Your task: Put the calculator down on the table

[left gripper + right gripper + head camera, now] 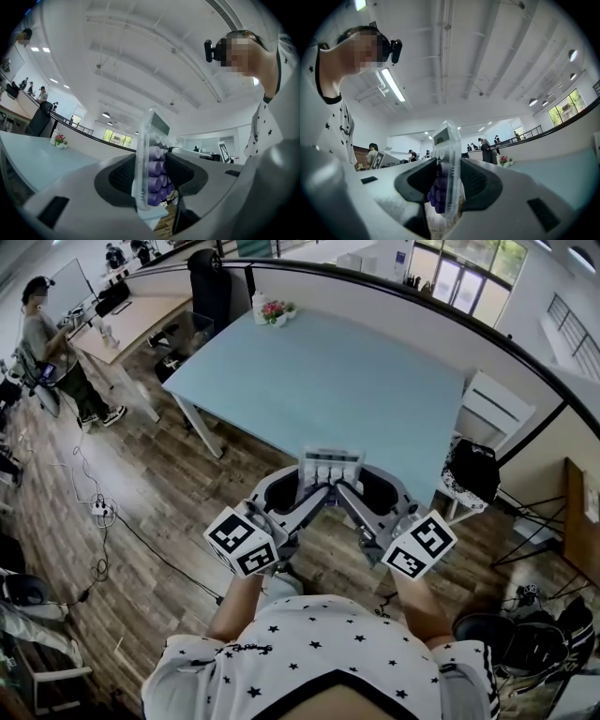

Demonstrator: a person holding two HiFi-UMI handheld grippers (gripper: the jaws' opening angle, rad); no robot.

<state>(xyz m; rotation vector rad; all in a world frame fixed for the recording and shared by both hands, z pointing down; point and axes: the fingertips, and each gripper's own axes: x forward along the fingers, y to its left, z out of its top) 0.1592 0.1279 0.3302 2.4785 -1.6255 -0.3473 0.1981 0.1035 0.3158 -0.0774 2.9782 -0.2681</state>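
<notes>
A star-print shirt [309, 652] fills the foreground, cut off below. Two grippers, left gripper [312, 491] and right gripper [349, 491], each have their fingers clamped on one clear calculator [330, 463]. It is upright in the air at the near edge of the pale blue bench [356, 381], its purple keys partly hidden. Wood floor [187, 484], open office.

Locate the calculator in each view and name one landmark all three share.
Head view: calculator at centre, by the blue table's near edge.
Left gripper view: lower centre, edge-on.
Right gripper view: lower centre, edge-on.
Shared landmark: the flower pot on the table.
</notes>
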